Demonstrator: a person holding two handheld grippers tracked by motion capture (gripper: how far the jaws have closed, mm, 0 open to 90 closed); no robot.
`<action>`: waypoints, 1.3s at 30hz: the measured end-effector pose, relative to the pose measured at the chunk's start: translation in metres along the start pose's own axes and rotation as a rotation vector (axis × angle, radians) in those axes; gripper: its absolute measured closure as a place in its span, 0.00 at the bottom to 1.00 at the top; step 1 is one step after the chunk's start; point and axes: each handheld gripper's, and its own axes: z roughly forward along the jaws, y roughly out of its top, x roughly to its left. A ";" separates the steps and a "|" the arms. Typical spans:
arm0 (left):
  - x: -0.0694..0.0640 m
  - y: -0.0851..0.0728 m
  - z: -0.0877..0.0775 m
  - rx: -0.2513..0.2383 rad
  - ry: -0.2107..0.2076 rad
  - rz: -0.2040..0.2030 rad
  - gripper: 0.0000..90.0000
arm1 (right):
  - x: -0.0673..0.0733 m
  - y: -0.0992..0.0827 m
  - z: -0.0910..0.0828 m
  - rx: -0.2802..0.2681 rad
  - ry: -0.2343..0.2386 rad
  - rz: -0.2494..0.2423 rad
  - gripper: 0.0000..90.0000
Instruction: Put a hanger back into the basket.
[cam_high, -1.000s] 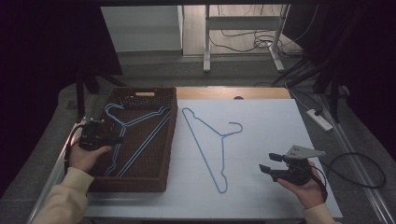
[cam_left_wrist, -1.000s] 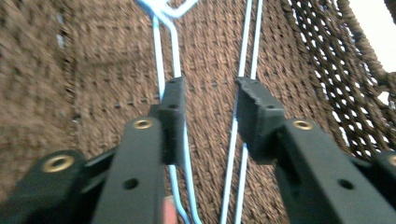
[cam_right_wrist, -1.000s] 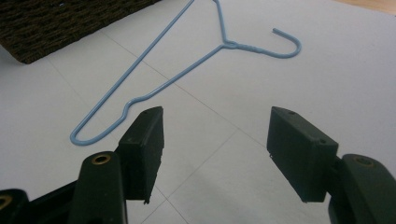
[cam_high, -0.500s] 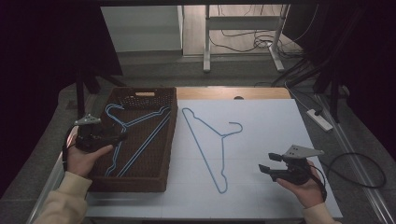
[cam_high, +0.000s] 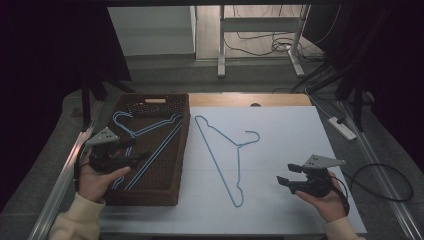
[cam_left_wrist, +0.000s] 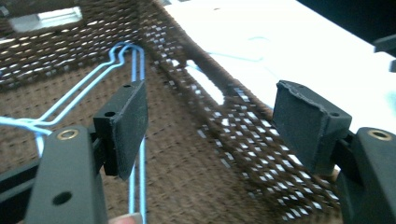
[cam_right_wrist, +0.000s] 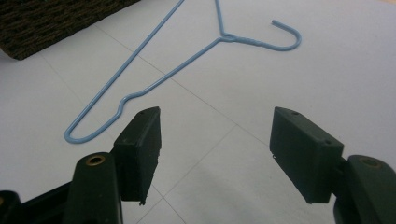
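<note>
A blue wire hanger lies in the brown wicker basket on the left of the table. My left gripper hovers over it, pointing right. Its jaws have just been opening and stand open with nothing between the pads. In the left gripper view the hanger rests on the basket floor beneath the left pad. A second blue hanger lies flat on the white sheet. My right gripper is to its right, open and empty, and its jaws have widened slightly. In the right gripper view that hanger lies just ahead.
The white sheet covers the table from the basket to the right edge. A strip of wooden tabletop shows at the back. A power strip and black cables lie on the floor to the right, and a metal rail runs along the left.
My left gripper's jaws have spread wide and the hand has lifted a little off the hanger in the basket. The right gripper has stayed in place.
</note>
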 end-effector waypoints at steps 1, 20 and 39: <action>-0.006 -0.002 -0.001 -0.008 -0.014 0.009 0.31 | 0.000 0.000 0.000 0.001 -0.002 0.003 0.38; -0.039 -0.025 0.013 -0.032 -0.089 0.059 0.30 | -0.002 0.006 0.008 0.035 -0.028 0.032 0.36; -0.049 -0.029 0.015 -0.024 -0.086 0.089 0.30 | 0.001 0.024 0.032 0.108 -0.044 0.044 0.35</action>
